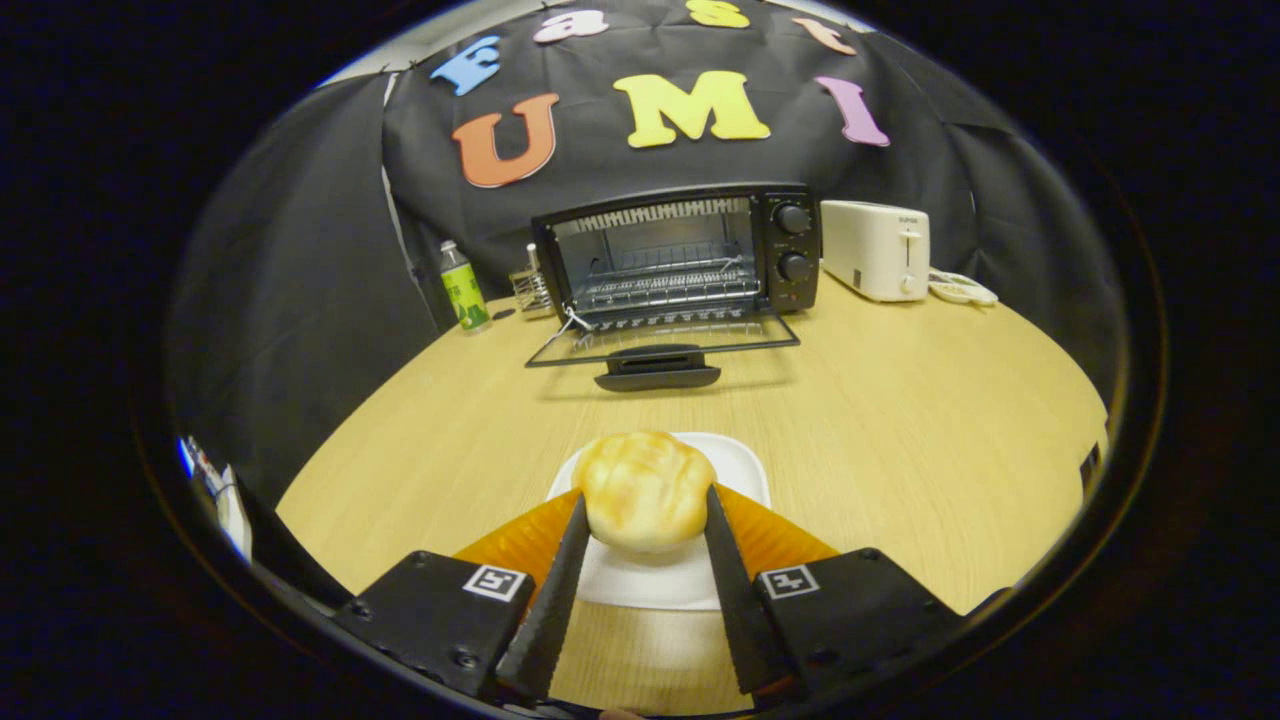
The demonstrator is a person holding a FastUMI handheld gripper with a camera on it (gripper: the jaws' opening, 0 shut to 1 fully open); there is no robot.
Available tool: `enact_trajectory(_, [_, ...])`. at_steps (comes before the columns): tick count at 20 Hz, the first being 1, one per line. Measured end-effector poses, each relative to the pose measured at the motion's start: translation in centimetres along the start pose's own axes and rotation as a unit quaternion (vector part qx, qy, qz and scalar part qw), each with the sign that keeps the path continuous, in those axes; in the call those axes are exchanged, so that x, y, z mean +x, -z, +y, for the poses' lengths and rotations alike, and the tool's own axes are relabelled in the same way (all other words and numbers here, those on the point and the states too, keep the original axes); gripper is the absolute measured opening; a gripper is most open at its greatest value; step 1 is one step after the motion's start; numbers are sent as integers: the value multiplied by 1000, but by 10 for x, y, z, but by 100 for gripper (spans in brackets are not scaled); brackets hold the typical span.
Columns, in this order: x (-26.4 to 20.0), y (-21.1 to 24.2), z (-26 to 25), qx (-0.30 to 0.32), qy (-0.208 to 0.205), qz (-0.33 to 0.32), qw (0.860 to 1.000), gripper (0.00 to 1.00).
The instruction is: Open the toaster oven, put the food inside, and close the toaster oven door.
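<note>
bread roll (643, 490): on white plate (740, 462), clamped between both fingers of gripper (645, 505). beyond, left to right on wooden table (900, 420): bottle (463, 288), wire rack (531, 290), toaster oven (680, 255) with door (660, 345) folded down open, white toaster (876, 249).
</note>
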State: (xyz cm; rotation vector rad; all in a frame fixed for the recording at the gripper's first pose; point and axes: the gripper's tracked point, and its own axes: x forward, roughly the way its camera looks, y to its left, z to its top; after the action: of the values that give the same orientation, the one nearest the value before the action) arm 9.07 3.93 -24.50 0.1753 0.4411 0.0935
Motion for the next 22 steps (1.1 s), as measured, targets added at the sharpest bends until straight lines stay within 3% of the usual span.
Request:
enact_trajectory(7, [8, -74, 14, 71, -19, -52, 996, 64])
enact_trajectory(12, [41, -101, 10, 108, -15, -46, 993, 64])
enact_trajectory(22, [113, -167, 2, 82, 22, -60, 995, 64])
